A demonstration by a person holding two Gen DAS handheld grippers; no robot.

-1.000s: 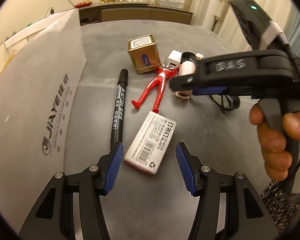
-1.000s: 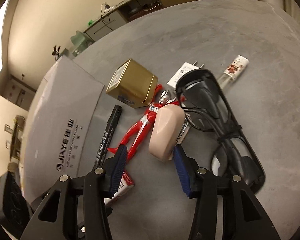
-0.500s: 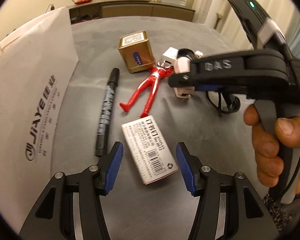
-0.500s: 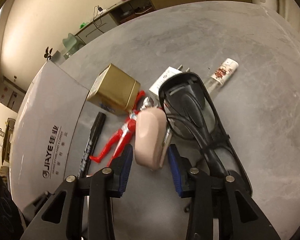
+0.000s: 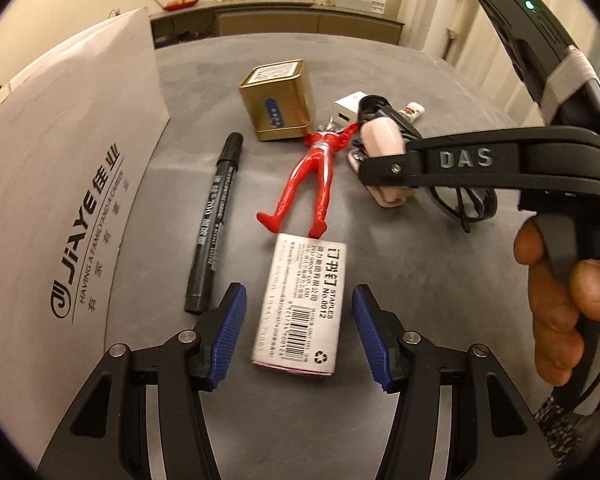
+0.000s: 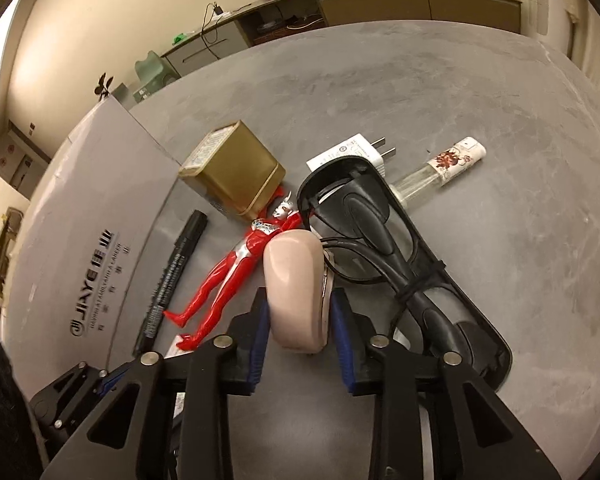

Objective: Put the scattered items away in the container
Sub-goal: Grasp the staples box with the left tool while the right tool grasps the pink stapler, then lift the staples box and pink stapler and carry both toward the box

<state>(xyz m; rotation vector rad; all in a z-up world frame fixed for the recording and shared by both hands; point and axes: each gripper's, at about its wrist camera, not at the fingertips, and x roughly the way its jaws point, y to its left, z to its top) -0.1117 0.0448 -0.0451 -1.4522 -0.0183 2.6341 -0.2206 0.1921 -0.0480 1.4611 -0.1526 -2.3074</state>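
My left gripper (image 5: 299,334) is open, its blue pads on either side of a white staples box (image 5: 300,302) lying on the grey table. My right gripper (image 6: 300,334) is shut on a pink oval case (image 6: 297,288), also seen in the left wrist view (image 5: 384,148). A red toy figure (image 5: 310,176), a black marker (image 5: 214,222) and a gold tin (image 5: 276,100) lie beyond the box. The grey JIAYE container (image 5: 60,184) stands at the left.
Black glasses (image 6: 384,248) lie right of the pink case, with a white plug adapter (image 6: 356,152) and a small glass bottle (image 6: 440,172) behind them. A sideboard (image 6: 380,4) stands beyond the table's far edge.
The right gripper's pads closed in from open onto the pink case. The left gripper moved up to the staples box, which now lies lengthwise between its pads.
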